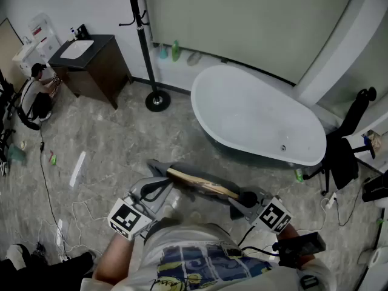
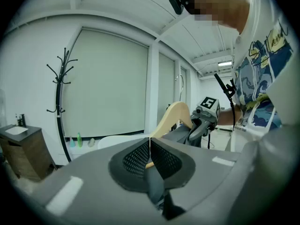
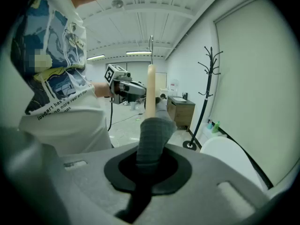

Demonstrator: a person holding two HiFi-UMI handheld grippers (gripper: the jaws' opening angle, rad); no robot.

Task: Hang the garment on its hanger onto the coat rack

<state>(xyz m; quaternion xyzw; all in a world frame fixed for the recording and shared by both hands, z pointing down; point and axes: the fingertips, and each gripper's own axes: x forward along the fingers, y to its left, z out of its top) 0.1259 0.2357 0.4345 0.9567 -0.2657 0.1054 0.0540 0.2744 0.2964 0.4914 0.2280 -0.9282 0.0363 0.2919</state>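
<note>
A grey garment (image 1: pixel 195 188) lies draped over a wooden hanger (image 1: pixel 200 183), held level in front of the person. My left gripper (image 1: pixel 159 190) is shut on the garment's left end, my right gripper (image 1: pixel 241 200) on its right end. In the left gripper view the jaws (image 2: pixel 150 161) pinch grey cloth, with the wooden hanger (image 2: pixel 176 116) and its metal hook (image 2: pixel 179 81) beyond. In the right gripper view the jaws (image 3: pixel 149 161) clamp the cloth-covered hanger arm (image 3: pixel 151 90). The black coat rack (image 1: pixel 143 35) stands far off at the back left, its base (image 1: pixel 157 100) on the floor.
A white bathtub (image 1: pixel 254 117) fills the middle right. A dark vanity cabinet (image 1: pixel 91 65) stands at the back left, with a person (image 1: pixel 33 99) crouched beside it. Cables (image 1: pixel 45 180) run along the floor at the left. A black chair (image 1: pixel 345 150) sits at the right.
</note>
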